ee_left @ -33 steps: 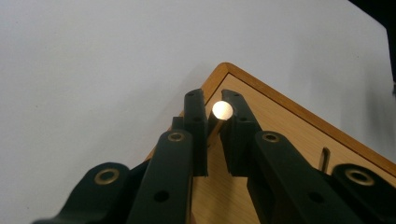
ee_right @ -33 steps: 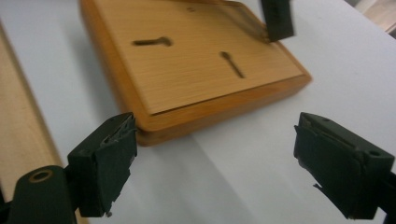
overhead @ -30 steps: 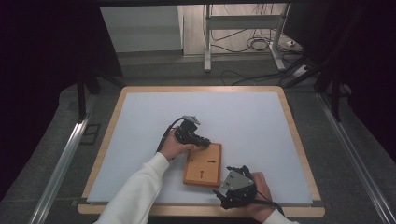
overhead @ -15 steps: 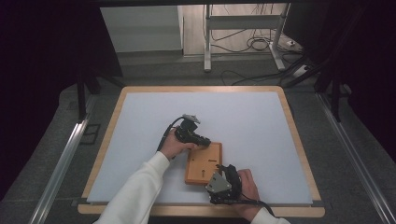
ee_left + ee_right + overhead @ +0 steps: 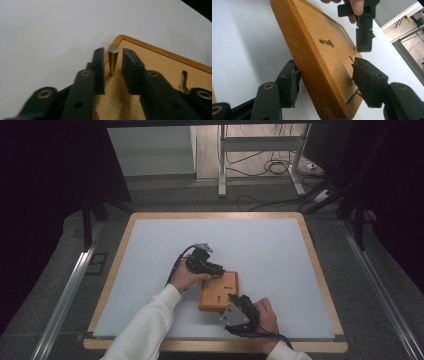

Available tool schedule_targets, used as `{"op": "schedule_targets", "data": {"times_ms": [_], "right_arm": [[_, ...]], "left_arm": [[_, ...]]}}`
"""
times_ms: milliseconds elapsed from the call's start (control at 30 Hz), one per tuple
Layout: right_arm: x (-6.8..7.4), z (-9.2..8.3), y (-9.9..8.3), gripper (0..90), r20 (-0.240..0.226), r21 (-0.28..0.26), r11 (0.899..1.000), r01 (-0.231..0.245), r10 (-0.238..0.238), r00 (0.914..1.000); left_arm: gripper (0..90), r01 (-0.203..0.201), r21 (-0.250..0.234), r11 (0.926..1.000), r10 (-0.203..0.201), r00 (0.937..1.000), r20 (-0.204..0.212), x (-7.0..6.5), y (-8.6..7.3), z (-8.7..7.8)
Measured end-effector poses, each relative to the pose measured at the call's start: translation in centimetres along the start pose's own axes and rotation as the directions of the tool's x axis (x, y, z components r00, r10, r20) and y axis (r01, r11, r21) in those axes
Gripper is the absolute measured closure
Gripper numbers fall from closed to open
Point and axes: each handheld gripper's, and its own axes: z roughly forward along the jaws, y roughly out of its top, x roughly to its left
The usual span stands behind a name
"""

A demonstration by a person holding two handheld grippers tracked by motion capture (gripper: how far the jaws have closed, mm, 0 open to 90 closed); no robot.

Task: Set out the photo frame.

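A white table (image 5: 150,270) with a wooden rim carries a flat wooden board (image 5: 216,292) near its front middle. The right gripper (image 5: 325,82) straddles the board's near corner, jaws spread on either side of its edge, one pad on the top face. The left gripper (image 5: 112,67) stands at the far corner, jaws narrowly parted around an upright brass peg (image 5: 113,60), seemingly not touching it. A smaller pin (image 5: 183,81) stands nearby.

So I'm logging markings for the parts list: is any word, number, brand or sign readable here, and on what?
None can be read. The wooden board bears only a dark keyhole-shaped slot, no lettering. The brass pin and both grippers' black jaws carry no legible label.
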Motion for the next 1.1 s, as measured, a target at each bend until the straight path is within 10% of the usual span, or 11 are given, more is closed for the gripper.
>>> {"op": "schedule_targets", "data": {"times_ms": [233,433,733,1100], "right_arm": [[-0.2,-0.2,0.0,42.0,0.001,0.002,1.000,-0.003,0.003,1.0000],[-0.6,-0.2,0.0,42.1,-0.017,0.004,1.000,-0.006,0.006,0.9998],[-0.7,-0.2,0.1,42.3,-0.017,0.007,1.000,-0.008,0.009,0.9998],[-0.9,-0.2,0.0,43.9,0.000,0.001,1.000,-0.010,0.010,1.0000]], "left_arm": [[36.6,-0.016,-0.068,0.9976,0.006,0.9911,-0.133,-0.4,-0.9,-2.8],[33.6,-0.041,-0.097,0.9945,0.019,0.9757,-0.218,-0.5,-4.1,-6.2],[33.0,-0.015,-0.082,0.9965,-0.007,0.9665,-0.256,0.1,-7.4,-7.6],[32.0,0.018,-0.082,0.9964,-0.037,0.9704,-0.239,0.6,-7.9,-7.5]]}}
